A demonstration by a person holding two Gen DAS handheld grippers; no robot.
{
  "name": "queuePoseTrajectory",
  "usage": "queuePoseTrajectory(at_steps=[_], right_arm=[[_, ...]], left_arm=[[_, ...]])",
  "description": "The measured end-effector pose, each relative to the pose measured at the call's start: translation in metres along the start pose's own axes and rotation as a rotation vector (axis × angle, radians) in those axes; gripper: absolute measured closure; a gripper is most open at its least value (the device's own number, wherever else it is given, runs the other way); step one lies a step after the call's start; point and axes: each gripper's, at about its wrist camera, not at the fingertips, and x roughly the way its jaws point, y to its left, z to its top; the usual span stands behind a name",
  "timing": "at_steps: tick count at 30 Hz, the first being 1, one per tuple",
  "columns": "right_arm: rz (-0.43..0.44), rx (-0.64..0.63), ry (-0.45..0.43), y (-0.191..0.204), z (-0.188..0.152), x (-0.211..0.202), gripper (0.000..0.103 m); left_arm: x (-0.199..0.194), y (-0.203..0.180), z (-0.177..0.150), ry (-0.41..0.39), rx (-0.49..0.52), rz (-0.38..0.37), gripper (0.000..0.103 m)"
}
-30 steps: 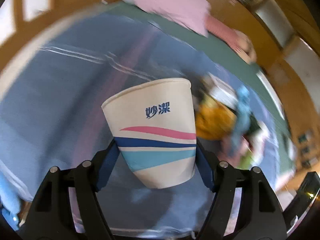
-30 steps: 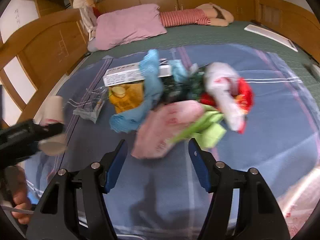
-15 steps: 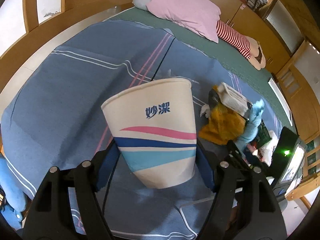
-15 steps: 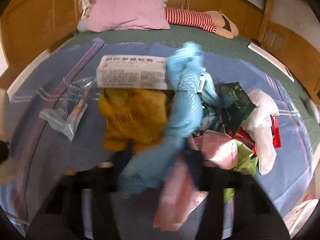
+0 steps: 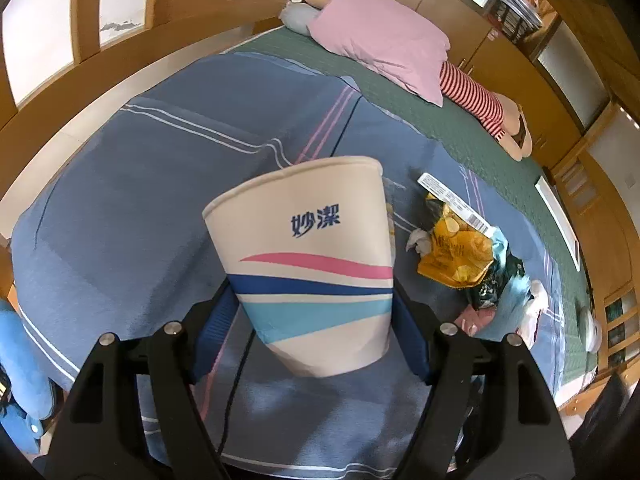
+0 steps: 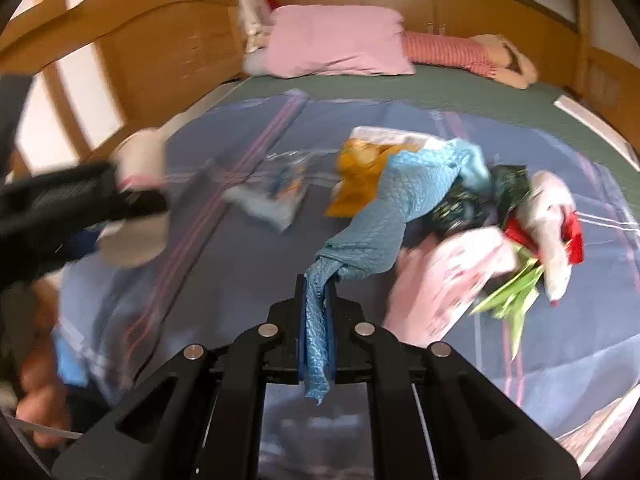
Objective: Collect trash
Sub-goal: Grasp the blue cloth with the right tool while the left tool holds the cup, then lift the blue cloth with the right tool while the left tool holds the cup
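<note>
My left gripper (image 5: 316, 320) is shut on a white paper cup (image 5: 312, 264) with pink, navy and teal stripes, held upright above the blue bedspread (image 5: 132, 200). My right gripper (image 6: 316, 320) is shut on one end of a light blue cloth (image 6: 404, 200); the rest of the cloth trails back to the trash pile. The pile holds a yellow snack bag (image 6: 356, 180), a dark green wrapper (image 6: 508, 188), a pink wrapper (image 6: 452, 272), a white and red bag (image 6: 556, 216) and green paper (image 6: 516, 296). In the right wrist view the left gripper with the cup (image 6: 136, 184) sits at the left.
A clear plastic packet (image 6: 276, 196) lies left of the pile. A white box (image 5: 452, 200) rests on the yellow bag. A pink pillow (image 5: 380, 36) and a striped plush toy (image 5: 488, 108) lie at the bed's far end. Wooden panels surround the bed. A hand (image 6: 36, 400) shows at lower left.
My right gripper moved to the pile, closed on the end of the blue cloth and has drawn it toward me. The left gripper keeps hold of the cup and has barely moved.
</note>
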Motion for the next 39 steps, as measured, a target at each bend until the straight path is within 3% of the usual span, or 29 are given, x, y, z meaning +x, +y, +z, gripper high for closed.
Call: queuePoseTrajectory(at_steps=[7, 9, 10, 11, 12, 13, 19, 21, 23, 25, 39], right_arm=[[0.007, -0.024, 0.123, 0.001, -0.026, 0.016, 0.094], [-0.010, -0.016, 0.153, -0.002, -0.030, 0.021, 0.088], [-0.024, -0.008, 0.160, -0.003, -0.031, 0.023, 0.071], [-0.035, 0.003, 0.160, -0.004, -0.031, 0.023, 0.045], [-0.047, 0.019, 0.149, -0.005, -0.031, 0.022, 0.032], [-0.056, 0.032, 0.130, -0.006, -0.030, 0.020, 0.026], [-0.161, -0.013, 0.107, -0.005, -0.014, 0.045, 0.027], [-0.180, -0.020, 0.124, -0.007, -0.013, 0.055, 0.036], [-0.223, -0.043, 0.120, -0.004, -0.015, 0.057, 0.058], [-0.176, -0.025, 0.115, -0.006, -0.017, 0.056, 0.074], [-0.112, -0.001, 0.036, -0.001, -0.017, 0.021, 0.075]], left_arm=[[-0.001, 0.019, 0.005, 0.012, -0.053, 0.021, 0.029], [-0.001, 0.020, 0.005, 0.015, -0.059, 0.024, 0.029], [0.000, 0.020, 0.004, 0.018, -0.059, 0.024, 0.029], [0.001, 0.019, 0.004, 0.020, -0.056, 0.024, 0.029], [0.002, 0.018, 0.004, 0.024, -0.053, 0.025, 0.029], [0.002, 0.017, 0.003, 0.027, -0.049, 0.026, 0.029], [0.006, 0.010, 0.001, 0.035, -0.021, 0.026, 0.029], [0.006, 0.008, 0.000, 0.033, -0.013, 0.026, 0.029], [0.006, 0.006, 0.001, 0.031, -0.004, 0.023, 0.029], [0.005, 0.006, 0.001, 0.026, 0.004, 0.024, 0.029], [-0.004, -0.005, 0.001, -0.020, 0.066, 0.015, 0.029]])
